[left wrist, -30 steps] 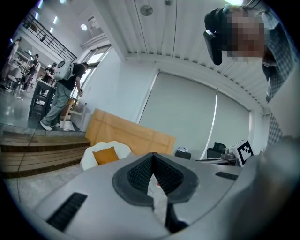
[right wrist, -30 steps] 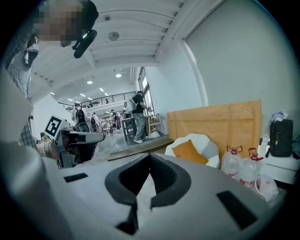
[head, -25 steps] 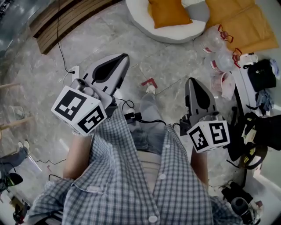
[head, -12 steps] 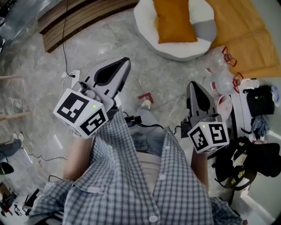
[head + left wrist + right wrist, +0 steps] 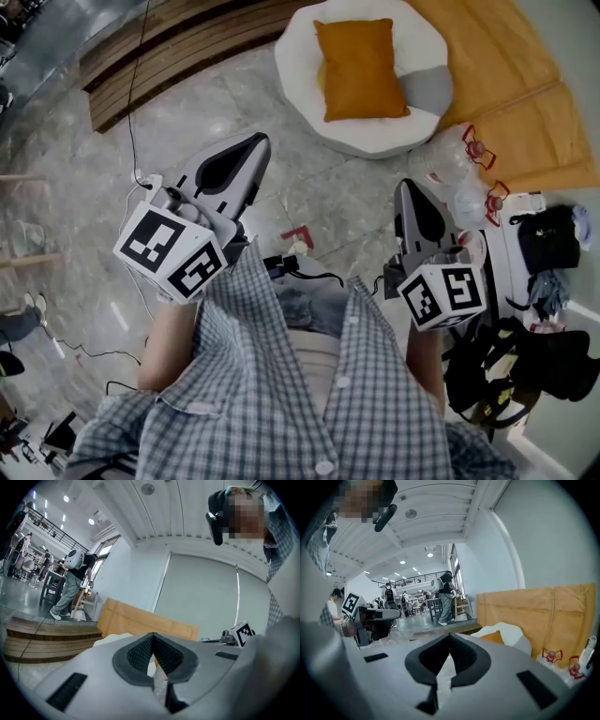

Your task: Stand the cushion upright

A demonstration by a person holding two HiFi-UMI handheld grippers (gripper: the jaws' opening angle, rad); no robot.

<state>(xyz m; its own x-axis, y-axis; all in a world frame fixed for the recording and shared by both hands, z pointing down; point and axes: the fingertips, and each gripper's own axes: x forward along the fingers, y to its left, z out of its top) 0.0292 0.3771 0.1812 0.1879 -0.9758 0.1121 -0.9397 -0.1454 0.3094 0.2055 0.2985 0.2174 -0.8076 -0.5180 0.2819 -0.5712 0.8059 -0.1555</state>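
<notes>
The pale marble floor (image 5: 75,187) fills most of the head view, with wooden steps (image 5: 159,47) across the upper left and tan cardboard sheets (image 5: 506,75) in the upper right. The person's checked shirt (image 5: 281,394) takes up the bottom of the frame. At top centre sits a round white floor seat (image 5: 300,56), soft and low like a beanbag, and the orange cushion (image 5: 358,67) lies flat on its back in the middle of it, one corner over a grey patch of the seat. No edge of it is raised.

To the right there is a heap of black bags (image 5: 553,234), and above them some clear plastic bottles (image 5: 450,164) with red fittings.

The left gripper (image 5: 255,142) is at centre left and the right gripper (image 5: 405,187) at centre right. Both point up the frame toward the seat and both are well apart from the cushion, with bare floor between. Each gripper's own view shows its dark pads pressed together with nothing between them, so both are clenched and empty. In the right gripper view the cushion shows as a small orange wedge just beyond the jaw tips.

A small red mark (image 5: 298,234) lies on the floor between the two grippers.

As I read it, nothing of the task is done yet. The whole job remains: close the gap, open the jaws, take an edge of the cushion, tip it up and leave it standing, likely propped against the seat's rim.
</notes>
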